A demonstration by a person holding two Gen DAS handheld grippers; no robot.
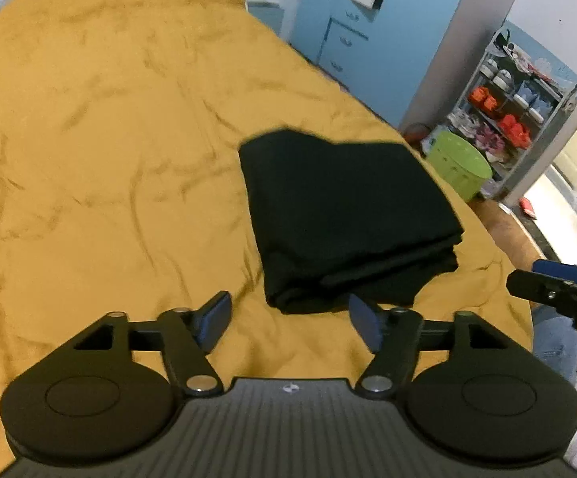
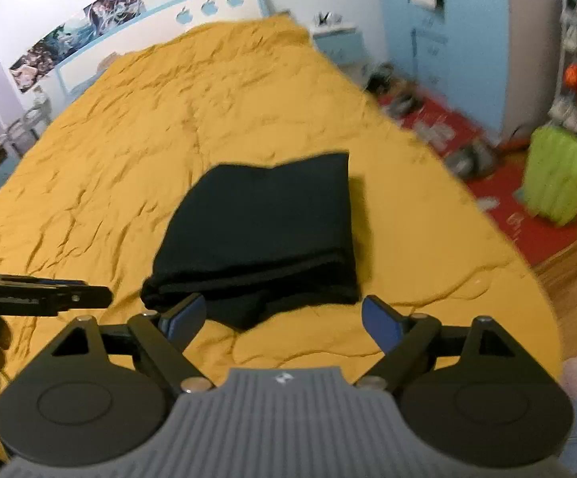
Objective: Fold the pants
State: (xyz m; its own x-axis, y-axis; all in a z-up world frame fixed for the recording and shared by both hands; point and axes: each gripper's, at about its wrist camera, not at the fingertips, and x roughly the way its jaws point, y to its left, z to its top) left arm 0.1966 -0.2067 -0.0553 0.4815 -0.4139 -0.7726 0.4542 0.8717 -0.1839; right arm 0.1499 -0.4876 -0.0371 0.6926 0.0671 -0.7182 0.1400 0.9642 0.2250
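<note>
The pants (image 1: pixel 348 219) are being shown folded into a compact stack on the bed (image 1: pixel 89 139), just ahead of the left gripper (image 1: pixel 290 320) and right gripper (image 2: pixel 282 318), both held apart and empty, so little is judged remaining.

Black pants (image 1: pixel 348 215) — mustard bedspread (image 1: pixel 109 139)

A rumpled mustard bedspread (image 2: pixel 169 127), a green basket (image 1: pixel 458 165) beside a metal shelf rack (image 1: pixel 515 95), a red rug (image 2: pixel 487 183).

pants (image 1: pixel 348 215): 1 folded; grippers: 2 (left gripper (image 1: pixel 288 320), right gripper (image 2: pixel 284 318)); green basket (image 1: pixel 460 163): 1
</note>
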